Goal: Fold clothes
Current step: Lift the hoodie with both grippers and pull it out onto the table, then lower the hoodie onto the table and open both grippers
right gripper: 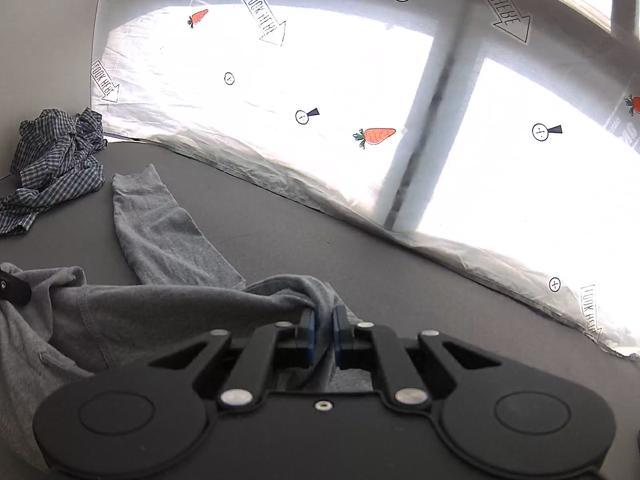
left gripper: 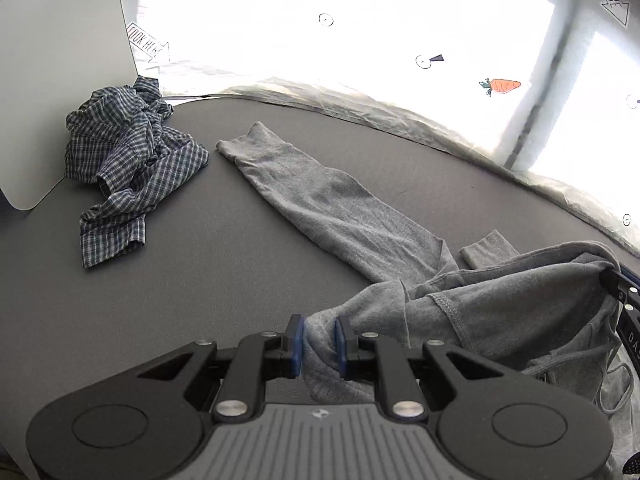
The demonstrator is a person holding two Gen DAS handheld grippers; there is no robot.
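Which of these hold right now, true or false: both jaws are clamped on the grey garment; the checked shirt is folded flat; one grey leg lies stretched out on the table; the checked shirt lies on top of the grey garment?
1. Both the left gripper and the right gripper have their jaws clamped on the grey garment. True.
2. The checked shirt is folded flat. False: it lies crumpled in a heap.
3. One grey leg lies stretched out on the table. True.
4. The checked shirt lies on top of the grey garment. False: it lies apart, beside the leg's far end.
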